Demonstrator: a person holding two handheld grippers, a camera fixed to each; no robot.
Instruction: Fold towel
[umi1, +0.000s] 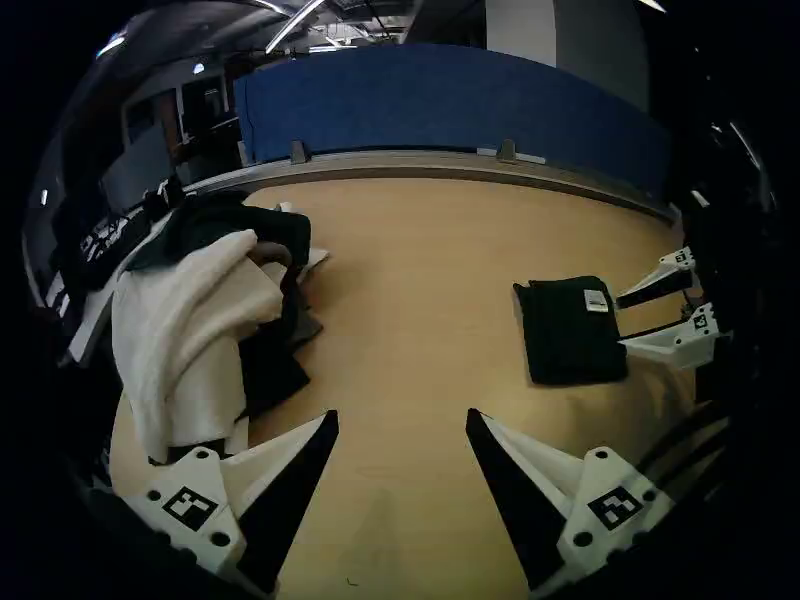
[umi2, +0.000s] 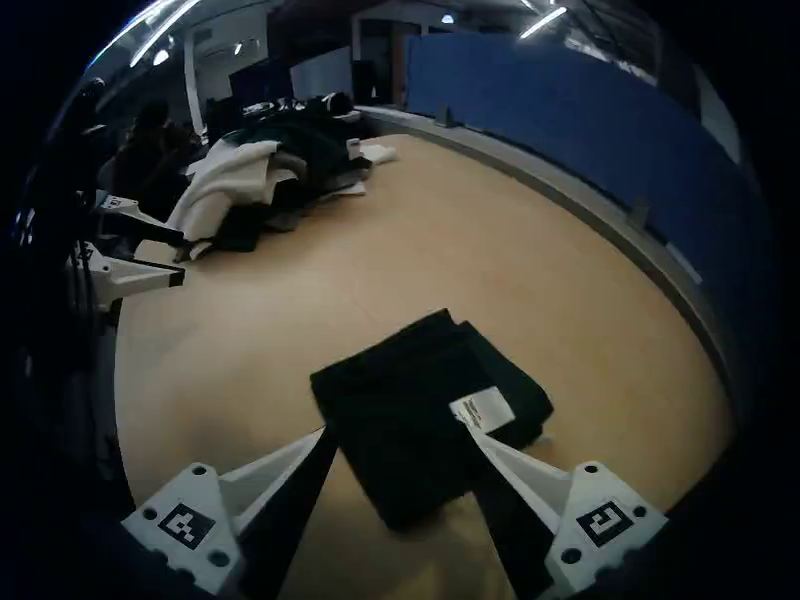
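Right gripper view: I am hovering my right claw (umi2: 400, 432), wide, astride the folded dark towel (umi2: 420, 400); fold seemingly done, next fetching from the pile (umi2: 245, 180) beyond it.

An office: blue desk partition (umi1: 450, 100), long wooden desk (umi1: 420, 260), ceiling strip lights (umi1: 295, 22)

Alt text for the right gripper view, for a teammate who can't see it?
A folded dark towel with a white label lies on the wooden table, between the open fingers of the right gripper. Farther back, a pile of white and dark towels sits near the left gripper.
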